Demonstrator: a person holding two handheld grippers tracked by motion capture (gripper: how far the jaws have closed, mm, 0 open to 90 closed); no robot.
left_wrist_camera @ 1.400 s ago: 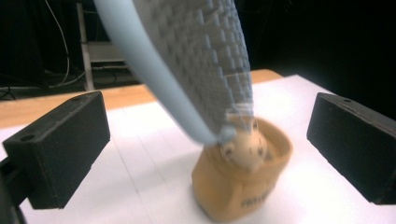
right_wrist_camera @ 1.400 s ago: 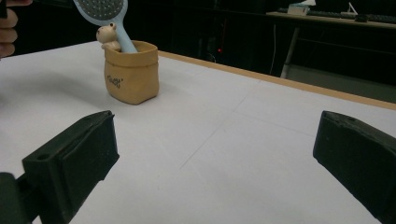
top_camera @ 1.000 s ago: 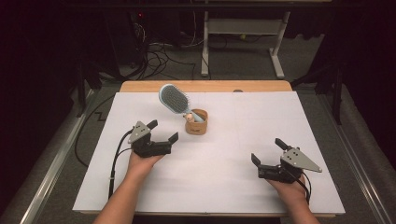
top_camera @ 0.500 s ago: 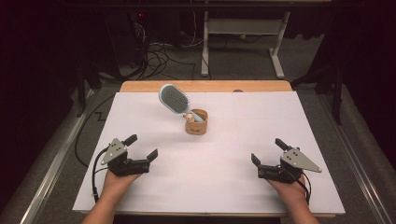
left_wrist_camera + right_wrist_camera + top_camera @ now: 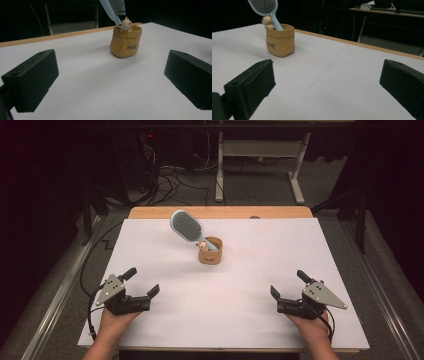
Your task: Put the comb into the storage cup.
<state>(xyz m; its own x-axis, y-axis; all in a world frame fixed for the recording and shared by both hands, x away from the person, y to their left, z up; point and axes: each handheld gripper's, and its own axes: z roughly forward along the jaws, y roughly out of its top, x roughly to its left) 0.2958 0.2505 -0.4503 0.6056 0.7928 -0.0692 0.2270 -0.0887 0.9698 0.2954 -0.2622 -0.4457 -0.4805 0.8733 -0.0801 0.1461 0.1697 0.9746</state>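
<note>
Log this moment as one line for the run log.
left tool: open, empty, near table edge | right tool: open, empty | hairbrush: leaning in tan cup, mid-table

Lighting: bright overhead light on the white worktop (image 5: 280,265); surroundings dark, nearly black. Shadows: soft, short, falling beside the pot (image 5: 125,41). Glare: none. Focus: high view slightly soft; gripper views sharp ahead, near jaws mildly blurred at frame edges.
</note>
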